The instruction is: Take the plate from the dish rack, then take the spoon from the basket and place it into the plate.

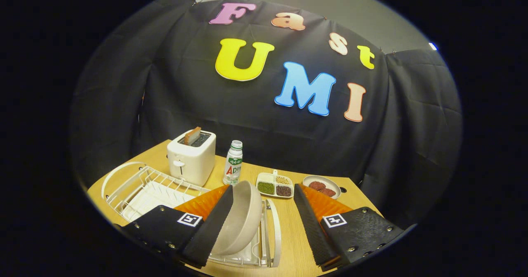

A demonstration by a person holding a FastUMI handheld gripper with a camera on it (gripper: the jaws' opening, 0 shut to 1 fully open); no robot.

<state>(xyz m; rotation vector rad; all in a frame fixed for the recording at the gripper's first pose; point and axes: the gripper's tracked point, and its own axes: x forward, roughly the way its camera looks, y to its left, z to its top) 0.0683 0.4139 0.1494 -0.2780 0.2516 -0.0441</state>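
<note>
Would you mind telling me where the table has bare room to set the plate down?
Bare wood lies between the open gripper fingers, bordered by the dish rack and plate on one side and the divided dish ahead. It is crowded farther back: toaster, bottle, small oval plate.

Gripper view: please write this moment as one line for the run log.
tool: open | plate: standing in dish rack, between fingers, by left finger | right finger: apart | spoon: not taken
</note>
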